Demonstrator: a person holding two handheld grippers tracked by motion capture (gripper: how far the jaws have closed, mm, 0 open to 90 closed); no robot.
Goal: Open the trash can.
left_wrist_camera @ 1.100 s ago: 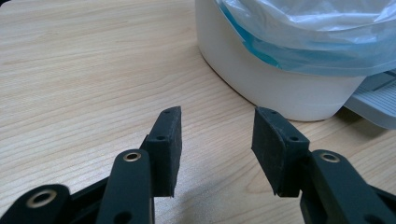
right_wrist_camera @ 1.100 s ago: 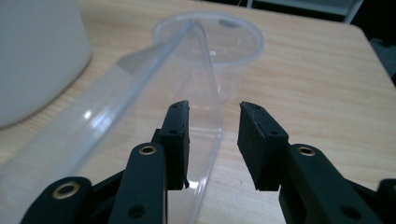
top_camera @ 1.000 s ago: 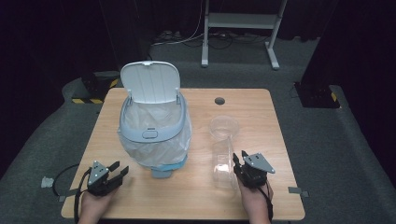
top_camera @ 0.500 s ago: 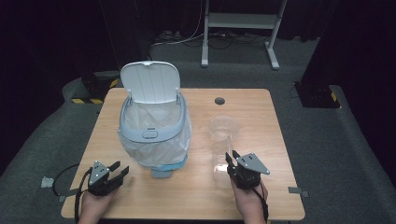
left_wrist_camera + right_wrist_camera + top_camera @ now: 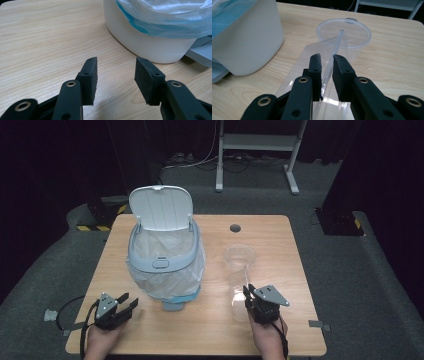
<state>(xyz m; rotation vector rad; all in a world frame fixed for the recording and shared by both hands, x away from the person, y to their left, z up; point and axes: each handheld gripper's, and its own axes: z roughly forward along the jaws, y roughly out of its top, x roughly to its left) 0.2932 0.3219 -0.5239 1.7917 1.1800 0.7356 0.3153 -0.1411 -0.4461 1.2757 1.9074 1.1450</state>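
Note:
A clear plastic cup lies tipped on the wooden table, its round rim pointing away from me. My right gripper is shut on the cup's near end, which is squeezed into a thin flat ridge between the pads. To the left stands a white bin with a blue-grey ring, a plastic liner and its lid raised. My left gripper rests open near the table's front left, with nothing between its jaws; the bin's base is just ahead of it.
A small dark hole sits near the table's far edge. Beyond the table are a white metal stand and cables on dark floor. Bare wood lies to the right of the cup and along the front edge.
My right gripper has shifted left onto the cup's near end and its jaws have come together on it, flattening the plastic. The left gripper has stayed put.

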